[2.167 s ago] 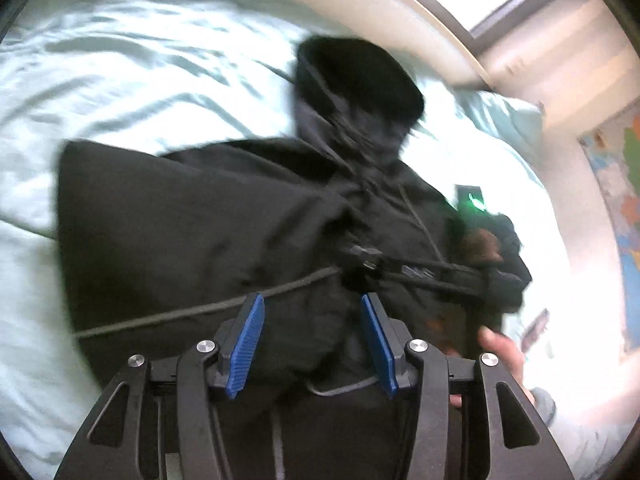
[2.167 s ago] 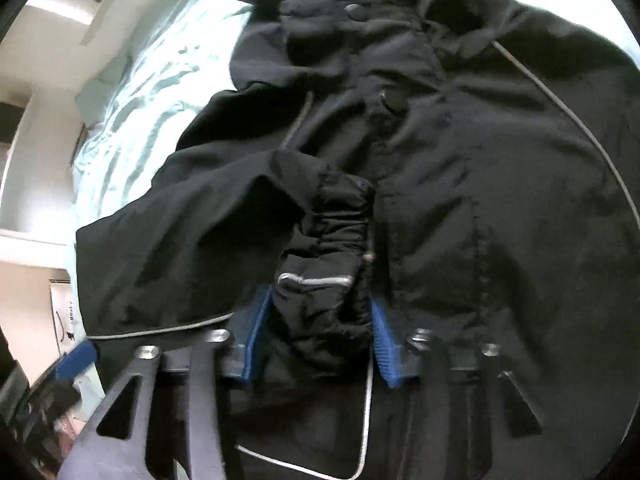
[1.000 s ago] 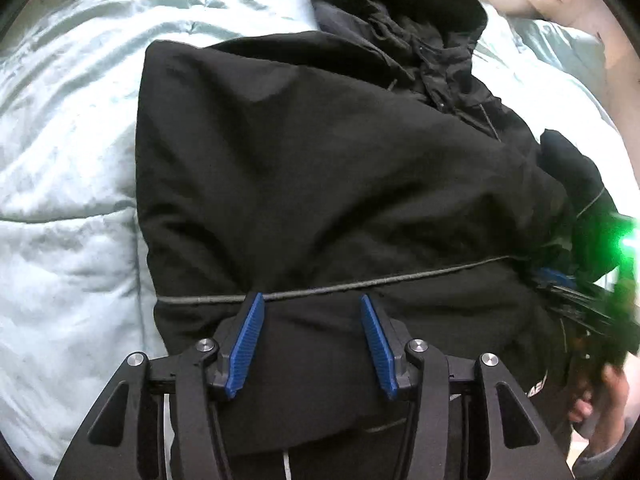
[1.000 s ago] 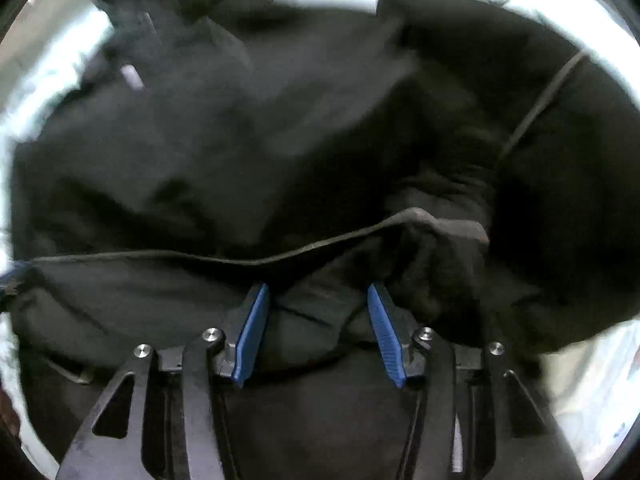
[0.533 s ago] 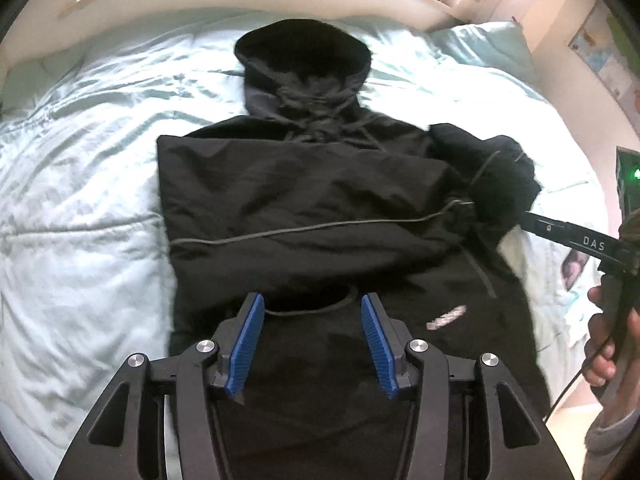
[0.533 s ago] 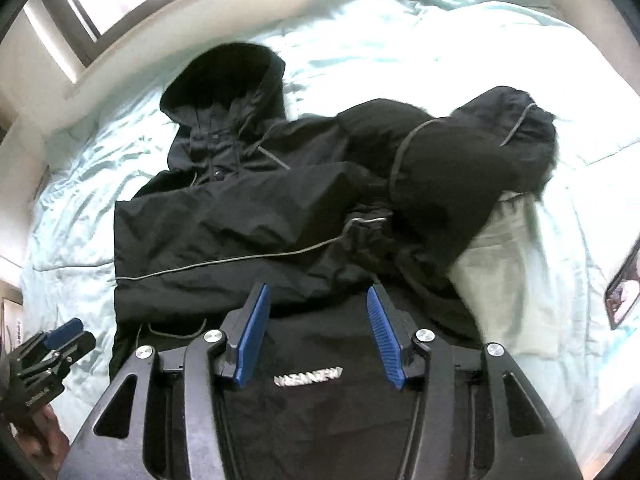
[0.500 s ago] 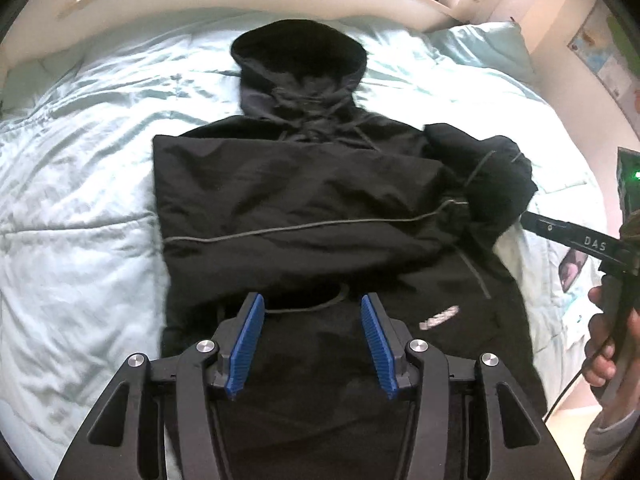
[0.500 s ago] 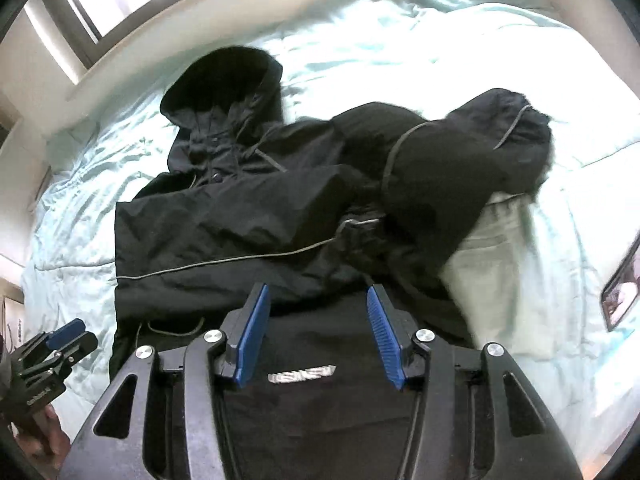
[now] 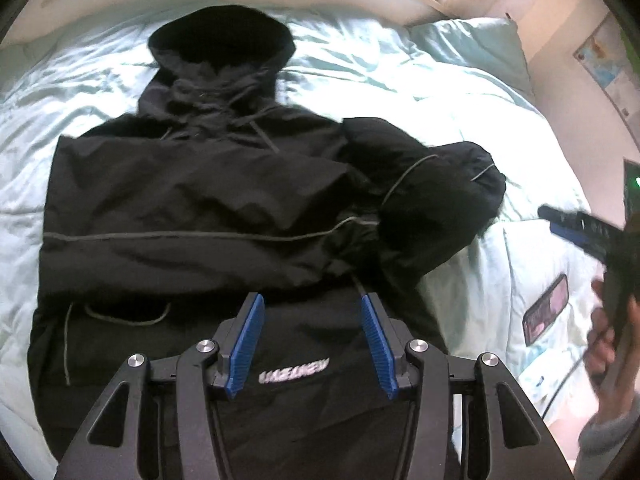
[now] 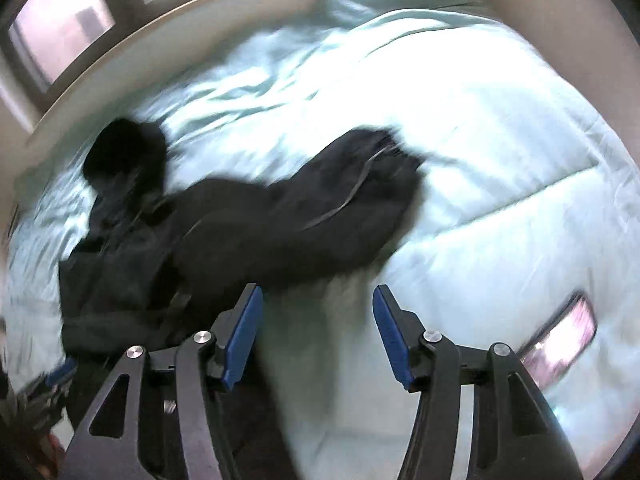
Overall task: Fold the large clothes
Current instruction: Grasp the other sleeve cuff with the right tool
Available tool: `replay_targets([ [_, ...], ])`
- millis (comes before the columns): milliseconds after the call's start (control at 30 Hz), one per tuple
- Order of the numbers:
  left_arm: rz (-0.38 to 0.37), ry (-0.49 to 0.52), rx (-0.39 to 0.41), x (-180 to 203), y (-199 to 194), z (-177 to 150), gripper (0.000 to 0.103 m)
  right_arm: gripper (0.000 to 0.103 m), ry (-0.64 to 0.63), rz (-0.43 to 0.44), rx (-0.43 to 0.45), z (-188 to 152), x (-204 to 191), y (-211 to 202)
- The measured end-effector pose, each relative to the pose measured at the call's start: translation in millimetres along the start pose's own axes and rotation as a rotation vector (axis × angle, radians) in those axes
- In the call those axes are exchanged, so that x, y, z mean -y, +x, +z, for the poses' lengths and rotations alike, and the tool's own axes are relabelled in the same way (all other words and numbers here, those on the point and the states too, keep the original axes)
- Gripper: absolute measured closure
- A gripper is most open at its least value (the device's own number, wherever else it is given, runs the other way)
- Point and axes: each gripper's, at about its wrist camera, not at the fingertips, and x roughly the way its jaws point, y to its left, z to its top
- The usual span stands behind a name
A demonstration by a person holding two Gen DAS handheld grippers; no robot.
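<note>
Jacket (image 9: 192,200): black hooded one, spread on the pale blue duvet (image 9: 400,64) in front of you; hood (image 9: 220,40) lies toward 12 o'clock in your left wrist view, hem toward 6.
Left sleeve: folded across the chest, with a thin grey piping line running side to side along it.
Right sleeve (image 9: 436,196): bunched in a heap at 3 o'clock of the body, partly off onto the duvet; the same heap shows in your right wrist view (image 10: 352,208), blurred.
Writing: white embroidered logo (image 9: 294,370) on the lower front, between your left fingers; it sits upside down to the camera and you cannot read it for sure.
Left gripper (image 9: 308,340): blue pads spread apart, nothing between them, hovering above the hem area.
Right gripper (image 10: 316,336): pads spread wide, nothing held; below them the jacket's edge and bare duvet. From the left view you see it at 3 o'clock (image 9: 572,226), motion-blurred, with your hand (image 9: 612,344) on its handle.
Phone (image 10: 560,340): lies on the duvet at 4 o'clock in the right view, screen lit, content not legible.
Pillow (image 9: 472,52): at 1 o'clock, against the headboard.
Wall poster (image 9: 600,56): at 2 o'clock, looks like a map; print too small to read.
</note>
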Motion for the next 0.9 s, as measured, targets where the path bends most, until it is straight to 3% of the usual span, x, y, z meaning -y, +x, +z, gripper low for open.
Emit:
replay_targets([
  [100,0.04,0.039,-0.003,17.0,10.4,13.2,0.051,0.041,0.081,-0.009,0.01,34.7,47.8,26.8],
  [233,0.05,0.054,-0.041,28.9,41.7,34.6,0.051,0.04,0.163,0.049,-0.038,69.7,89.5,75.1],
  [467,0.019,0.072,-0.104,51.6,104.9,74.6,0.051,0.035,0.182,0.134,-0.156,93.6,95.8,159.9],
  [500,0.016,0.077,-0.112,55.3,113.8,80.4,0.051,0.038,0.177,0.154,-0.166,94.6,93.7,169.0],
  [533,0.016,0.082,-0.117,58.7,122.4,85.8,0.051,0.057,0.158,0.166,-0.17,95.7,88.9,175.3],
  [567,0.012,0.086,-0.12,61.7,129.6,90.2,0.051,0.065,0.129,0.146,-0.163,96.0,83.2,175.8],
  [633,0.0,0.088,-0.126,66.7,141.0,97.7,0.051,0.078,0.07,0.13,-0.118,95.5,74.3,156.7],
  [667,-0.015,0.09,-0.128,69.4,145.8,101.6,0.051,0.079,0.05,0.158,-0.007,94.3,73.5,145.1],
  [733,-0.053,0.097,-0.128,75.7,152.1,107.5,0.051,0.079,0.024,0.053,0.111,85.3,80.2,95.8],
  [833,-0.125,0.112,-0.123,89.0,161.6,111.4,0.051,0.079,0.083,-0.129,0.248,69.5,114.1,35.3],
  [900,-0.159,0.116,-0.183,98.1,184.0,108.7,0.051,0.079,0.151,-0.266,0.294,57.9,142.3,9.7],
])
